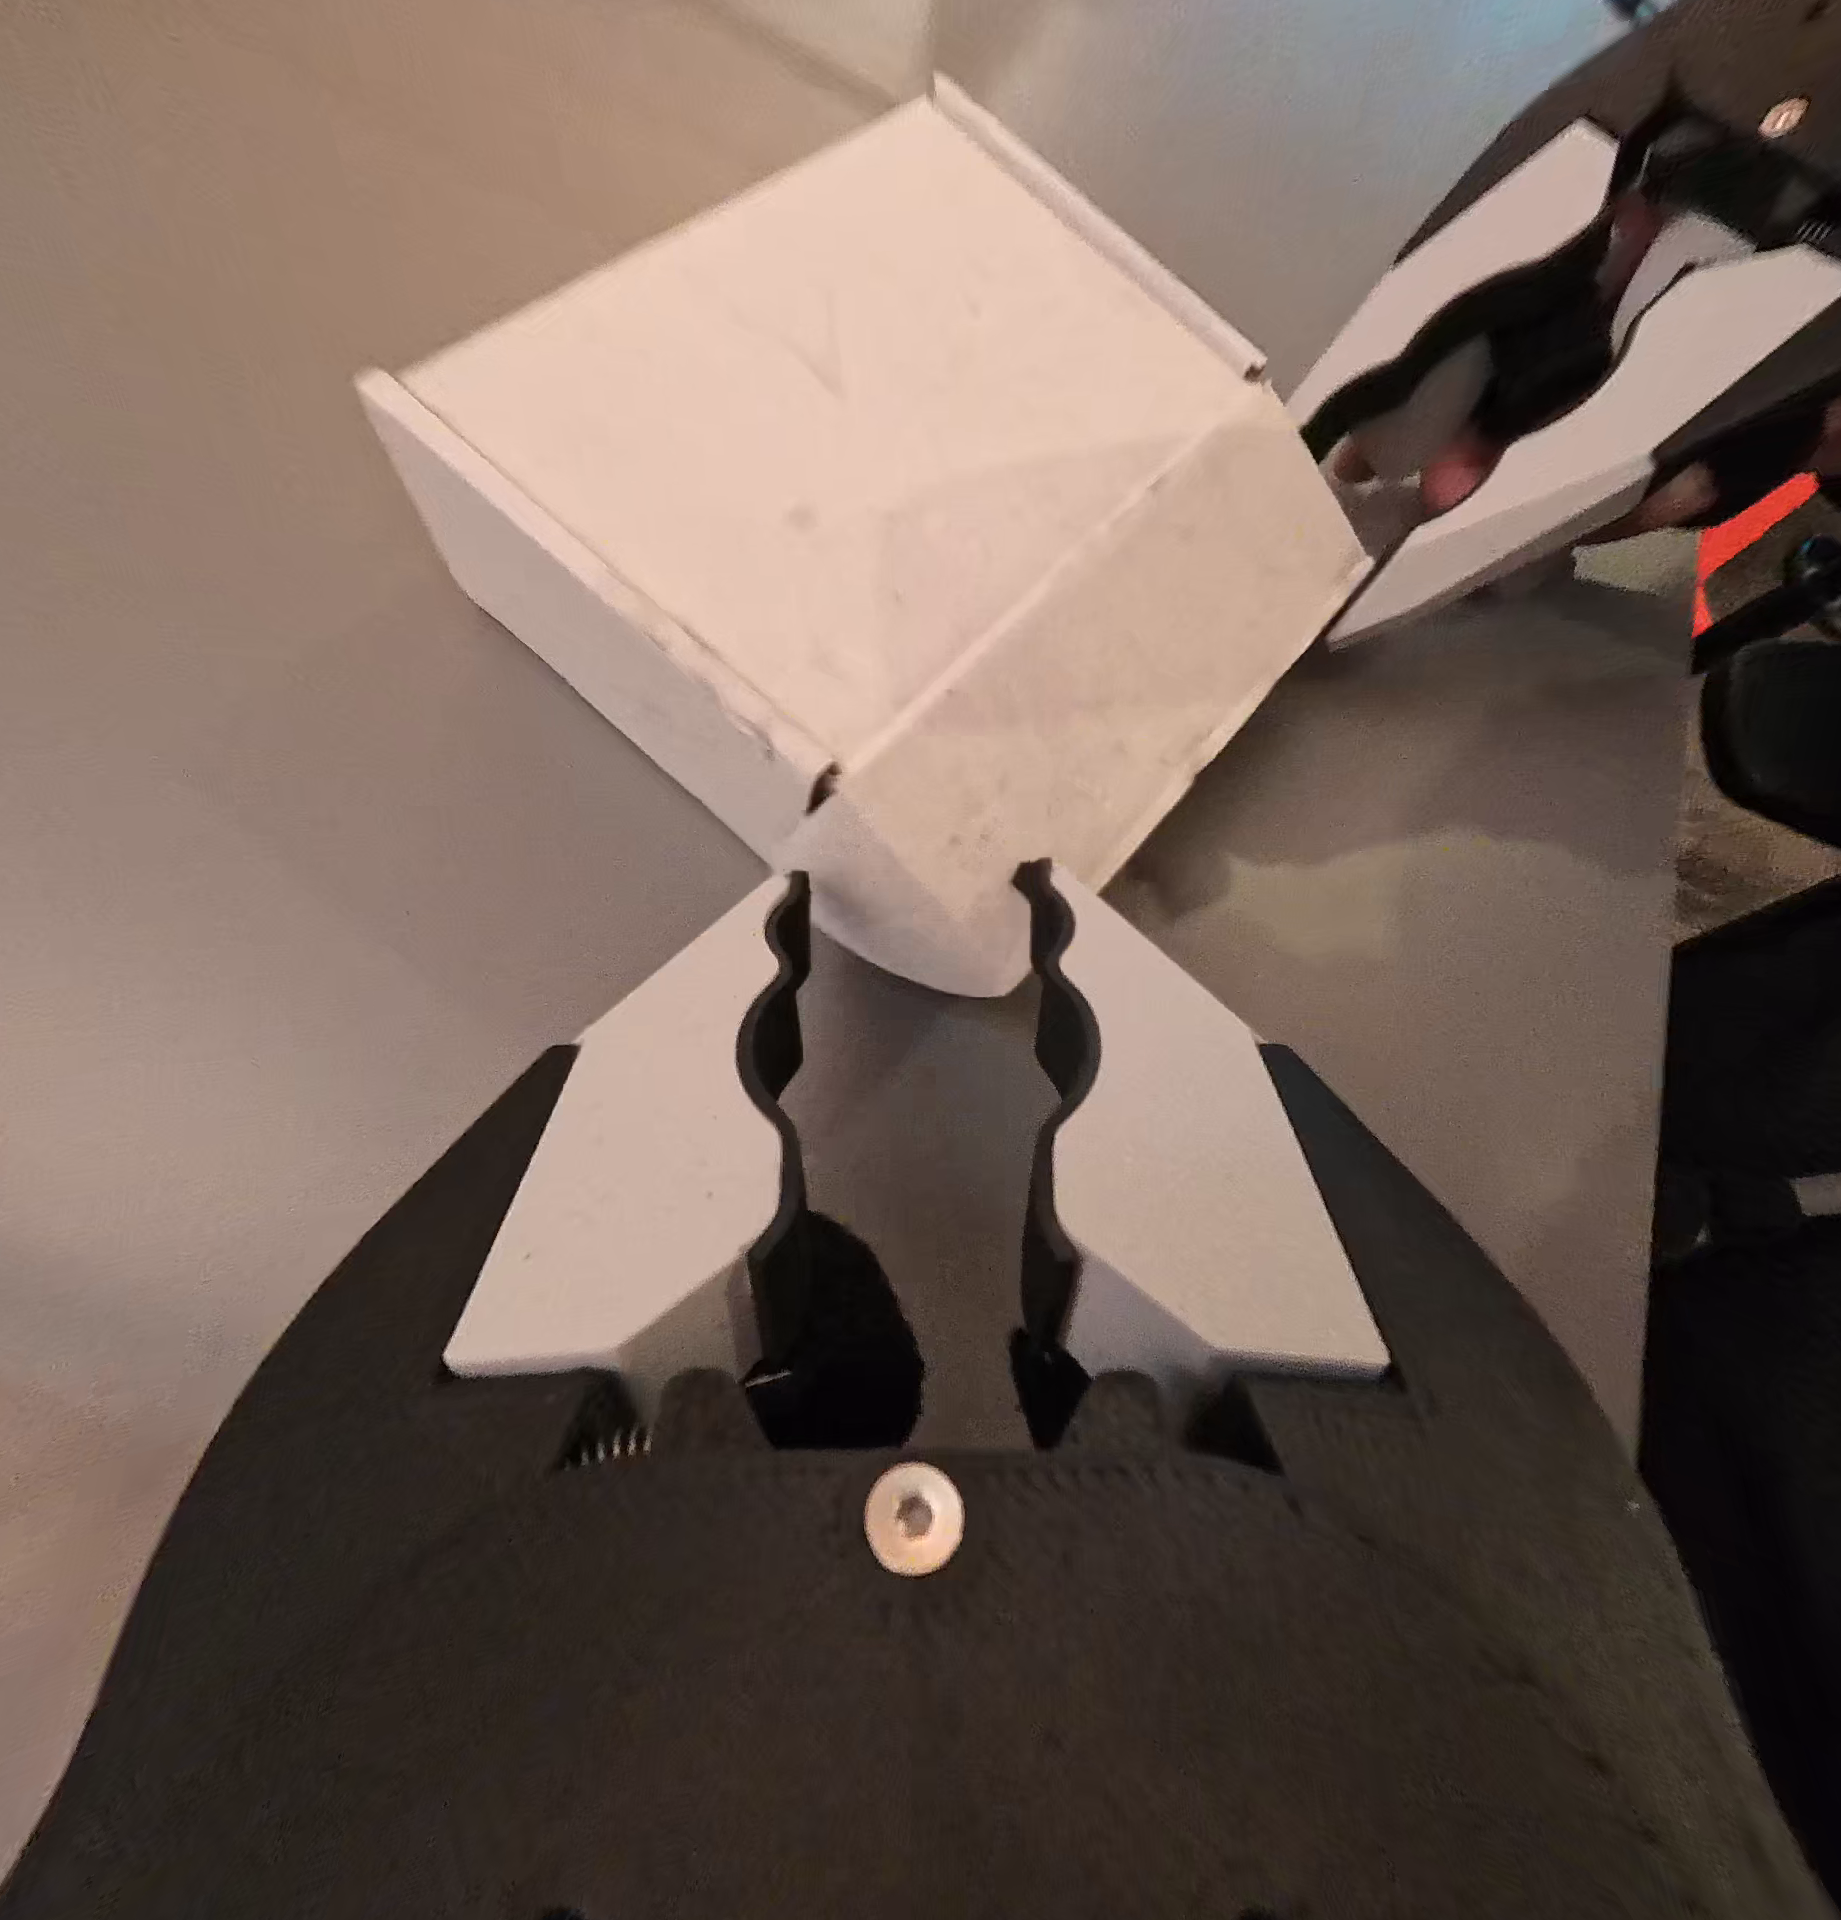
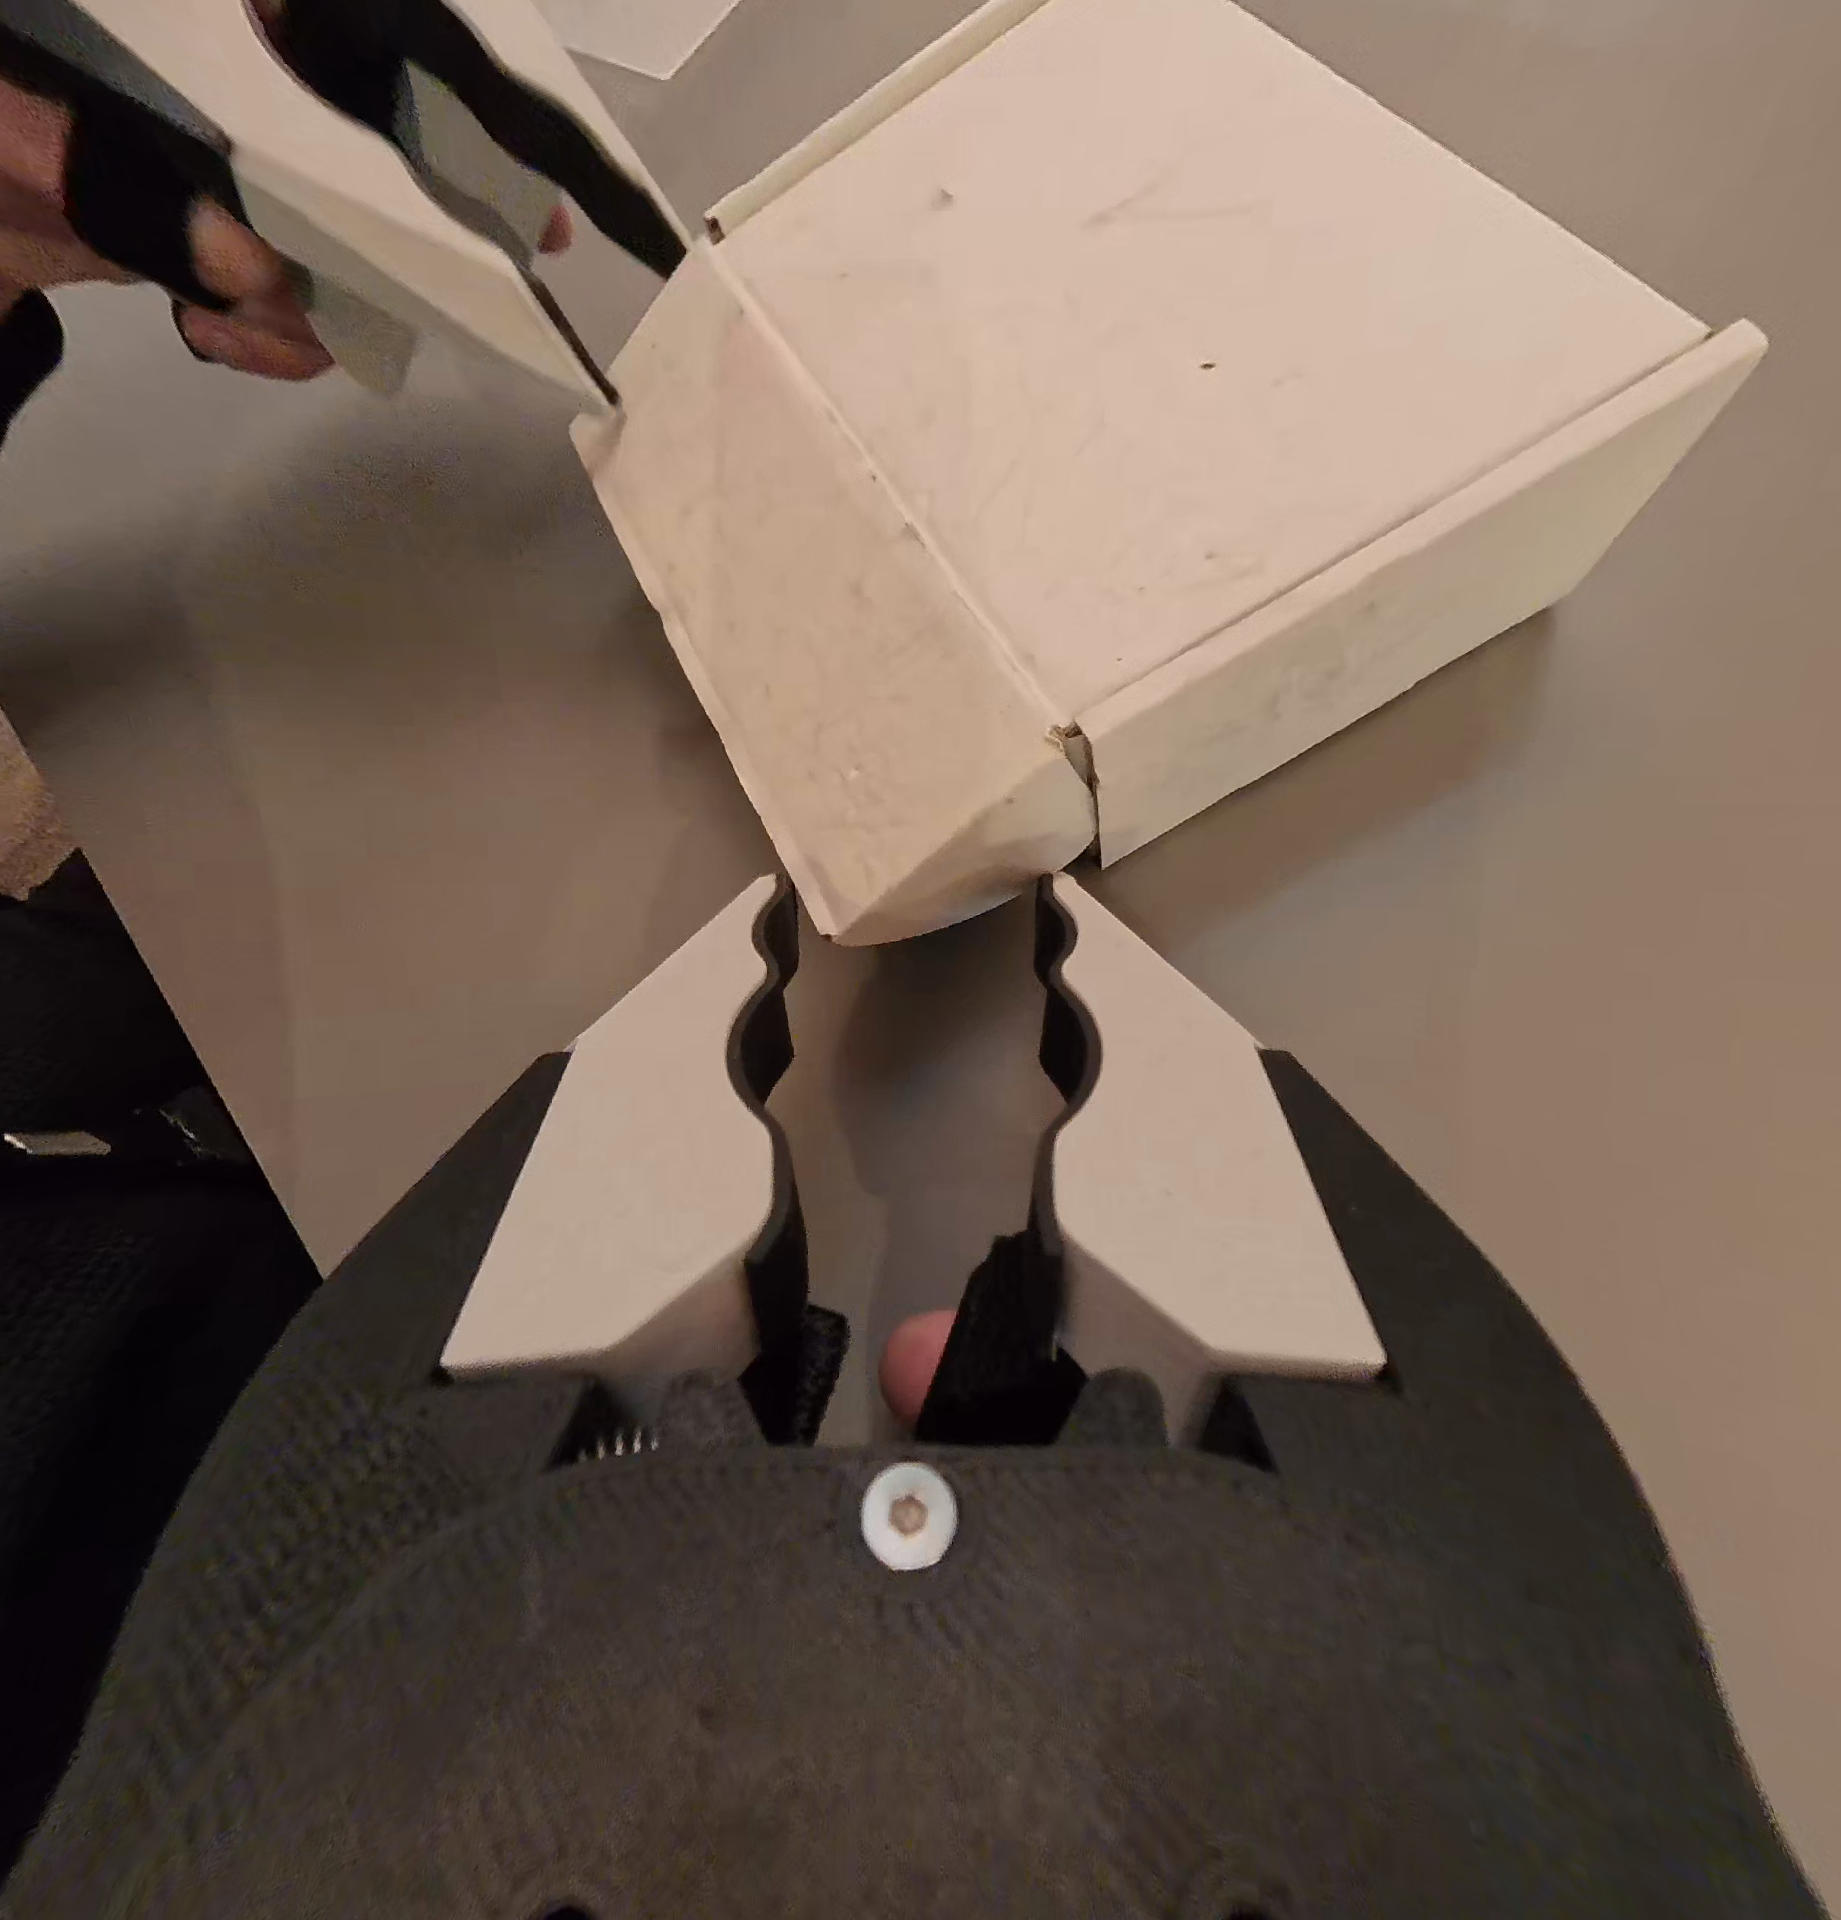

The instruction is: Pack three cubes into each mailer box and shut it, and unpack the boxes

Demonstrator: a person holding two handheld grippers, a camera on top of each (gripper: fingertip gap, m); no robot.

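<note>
no text, label, brand, number or sign can be read anywhere, neither on the closed white cardboard mailer box [image 1: 854, 468] nor on the plain grey table surface [image 1: 220, 831].

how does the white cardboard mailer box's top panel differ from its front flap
The top panel is broad and faces up; the front flap is narrower and slopes down toward the grippers. The open left gripper and right gripper flank the flap's corners, not the top panel. Both panels are scuffed white cardboard.
</note>
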